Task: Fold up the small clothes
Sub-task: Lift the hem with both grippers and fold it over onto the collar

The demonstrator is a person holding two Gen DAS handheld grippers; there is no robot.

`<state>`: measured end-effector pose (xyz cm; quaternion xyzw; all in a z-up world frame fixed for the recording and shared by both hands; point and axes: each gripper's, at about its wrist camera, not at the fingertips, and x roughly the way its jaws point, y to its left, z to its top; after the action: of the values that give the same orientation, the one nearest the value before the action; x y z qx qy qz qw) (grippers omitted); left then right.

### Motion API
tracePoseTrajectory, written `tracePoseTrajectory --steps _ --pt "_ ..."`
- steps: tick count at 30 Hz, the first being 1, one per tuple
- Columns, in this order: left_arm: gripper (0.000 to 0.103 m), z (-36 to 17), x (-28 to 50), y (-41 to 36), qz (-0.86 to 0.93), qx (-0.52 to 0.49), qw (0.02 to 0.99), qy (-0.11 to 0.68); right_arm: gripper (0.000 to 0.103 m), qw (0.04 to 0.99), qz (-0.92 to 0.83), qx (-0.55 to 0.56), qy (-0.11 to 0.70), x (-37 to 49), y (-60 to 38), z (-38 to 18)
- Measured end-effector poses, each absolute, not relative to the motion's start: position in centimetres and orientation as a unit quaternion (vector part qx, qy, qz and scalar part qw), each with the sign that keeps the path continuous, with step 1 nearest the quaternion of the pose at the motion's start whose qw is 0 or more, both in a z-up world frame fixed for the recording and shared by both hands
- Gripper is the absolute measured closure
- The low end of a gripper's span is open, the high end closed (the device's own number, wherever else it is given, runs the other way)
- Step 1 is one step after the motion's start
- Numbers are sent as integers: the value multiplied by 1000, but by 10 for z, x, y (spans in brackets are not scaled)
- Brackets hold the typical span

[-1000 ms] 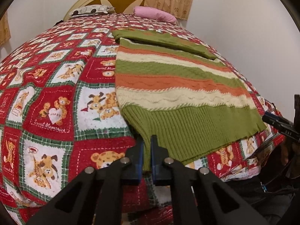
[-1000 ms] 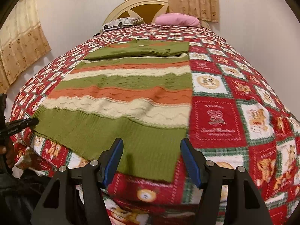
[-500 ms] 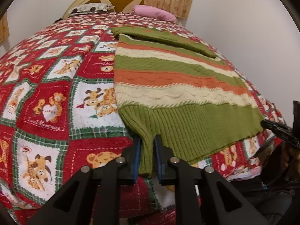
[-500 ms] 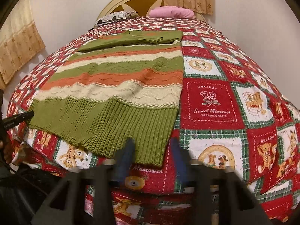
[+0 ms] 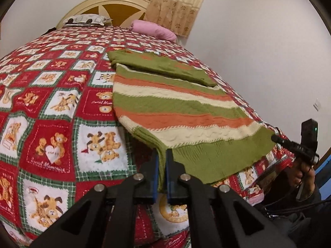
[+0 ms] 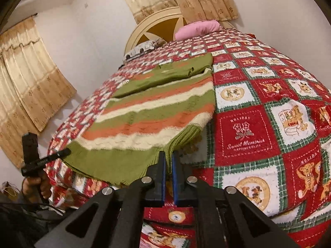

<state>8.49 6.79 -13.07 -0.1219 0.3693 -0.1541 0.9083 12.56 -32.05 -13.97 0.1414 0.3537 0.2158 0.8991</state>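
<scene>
Two grippers, left (image 5: 162,161) and right (image 6: 168,162), each clamped on striped sweater (image 5: 175,111) hem corners atop quilt (image 5: 51,107).

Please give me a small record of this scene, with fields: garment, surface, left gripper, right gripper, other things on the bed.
garment: striped sweater, green, orange and cream, flat, sleeves folded over its top
surface: bed with red teddy-bear quilt
left gripper: shut on one corner of the green hem
right gripper: shut on the other corner of the hem
other things: pink pillow, patterned pillow by the headboard
</scene>
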Motion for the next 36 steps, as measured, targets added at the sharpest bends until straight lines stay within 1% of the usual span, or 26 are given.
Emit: tracePoseTrajectory --steps 6,13,18,22,36 --pt "98 -115 101 79 -141 -119 917 354 100 906 221 150 328 138 -324 -117" --pt "98 -93 132 82 -141 -138 925 324 100 920 210 139 299 175 -315 -88" --pt "98 -91 153 83 -135 -150 924 325 100 924 209 137 288 201 -306 -77" --pt "98 -90 172 93 -136 -179 916 331 100 925 206 138 287 218 -305 -72" --pt "98 -44 244 104 -120 -163 935 291 100 933 205 131 266 290 -307 -30"
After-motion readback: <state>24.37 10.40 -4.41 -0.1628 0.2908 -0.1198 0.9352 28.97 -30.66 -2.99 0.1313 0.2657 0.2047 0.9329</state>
